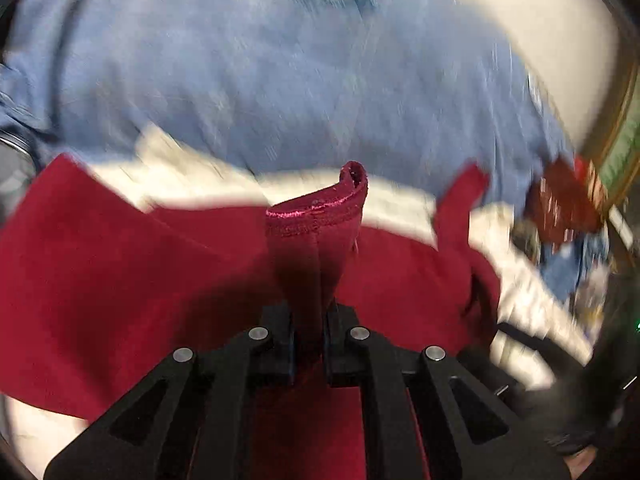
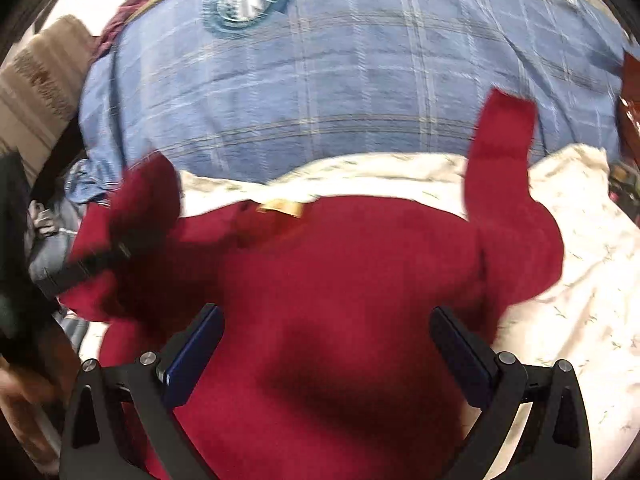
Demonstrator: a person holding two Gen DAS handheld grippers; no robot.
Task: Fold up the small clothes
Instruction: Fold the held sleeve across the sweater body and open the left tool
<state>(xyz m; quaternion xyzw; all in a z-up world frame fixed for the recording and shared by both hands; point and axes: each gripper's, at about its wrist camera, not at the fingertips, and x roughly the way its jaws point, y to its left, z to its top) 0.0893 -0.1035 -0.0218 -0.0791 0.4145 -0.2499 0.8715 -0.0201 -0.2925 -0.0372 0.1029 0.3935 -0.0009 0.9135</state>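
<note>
A small red shirt (image 2: 340,280) lies spread on a white printed sheet (image 2: 580,280), with a tan label (image 2: 280,207) at its collar. My left gripper (image 1: 310,320) is shut on a stitched hem of the red shirt (image 1: 316,216), and the cloth stands up from between its fingers. The right wrist view shows that left gripper (image 2: 92,260) as a dark blur at the shirt's left sleeve. Over the shirt's body my right gripper (image 2: 326,332) stands open, with nothing pinched between its pads. The other sleeve (image 2: 504,148) points up toward the pillow.
A large blue plaid pillow (image 2: 340,72) lies just beyond the shirt; it also fills the top of the left wrist view (image 1: 260,60). Beige folded fabric (image 2: 36,80) sits at the far left. Blurred clutter (image 1: 568,208) shows at the right edge of the bed.
</note>
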